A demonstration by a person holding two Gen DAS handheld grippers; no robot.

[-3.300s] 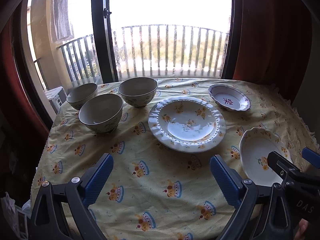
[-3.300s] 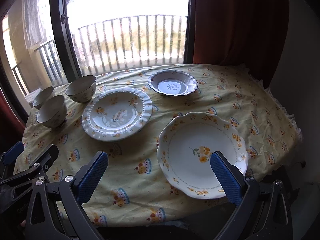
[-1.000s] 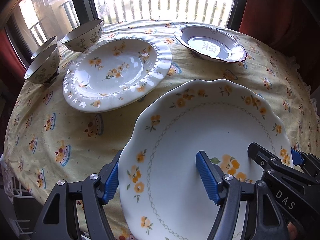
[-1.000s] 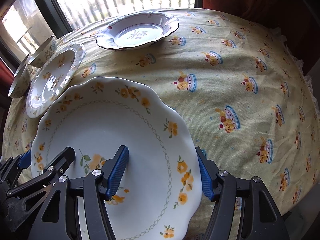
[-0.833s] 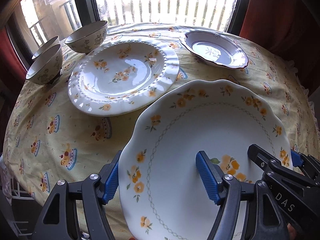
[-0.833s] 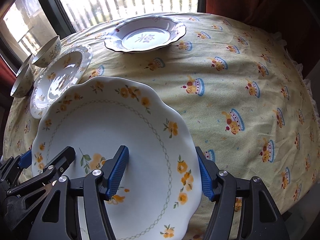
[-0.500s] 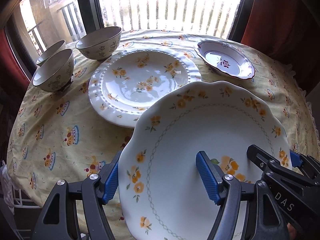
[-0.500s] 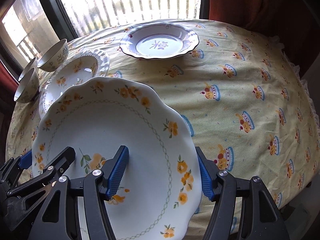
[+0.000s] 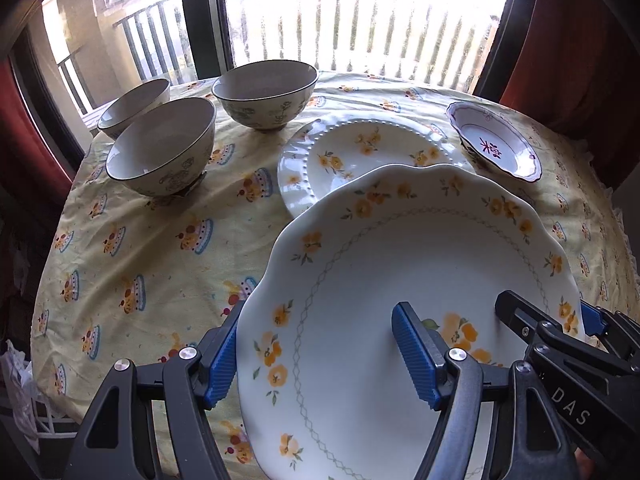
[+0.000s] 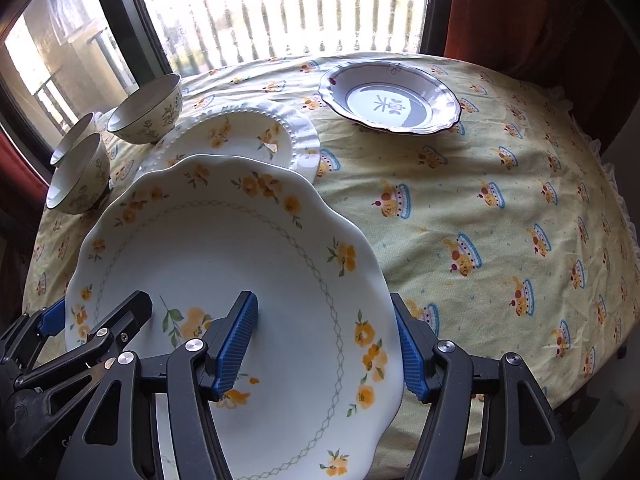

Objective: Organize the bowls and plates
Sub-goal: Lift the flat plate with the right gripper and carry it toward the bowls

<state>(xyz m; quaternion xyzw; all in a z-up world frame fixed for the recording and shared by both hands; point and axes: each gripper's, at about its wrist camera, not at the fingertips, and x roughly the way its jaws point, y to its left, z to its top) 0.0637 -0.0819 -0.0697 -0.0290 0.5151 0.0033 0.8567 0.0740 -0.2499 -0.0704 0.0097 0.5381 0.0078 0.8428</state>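
Both the left gripper and right gripper have jaws clamped on the flowered plate, face up, tilted toward the beaded plate.

The scalloped yellow-flowered plate, seen lying flat on the surface near its right edge in the earliest pictures, is now being held off the cloth, gripped at its left rim by the left hand-held gripper and at its right rim by the right hand-held gripper. It is being carried leftward toward the beaded-rim plate: where cloth was showing between the two a second ago, the lifted plate's far edge is now overlapping the beaded-rim plate's near rim in both views.
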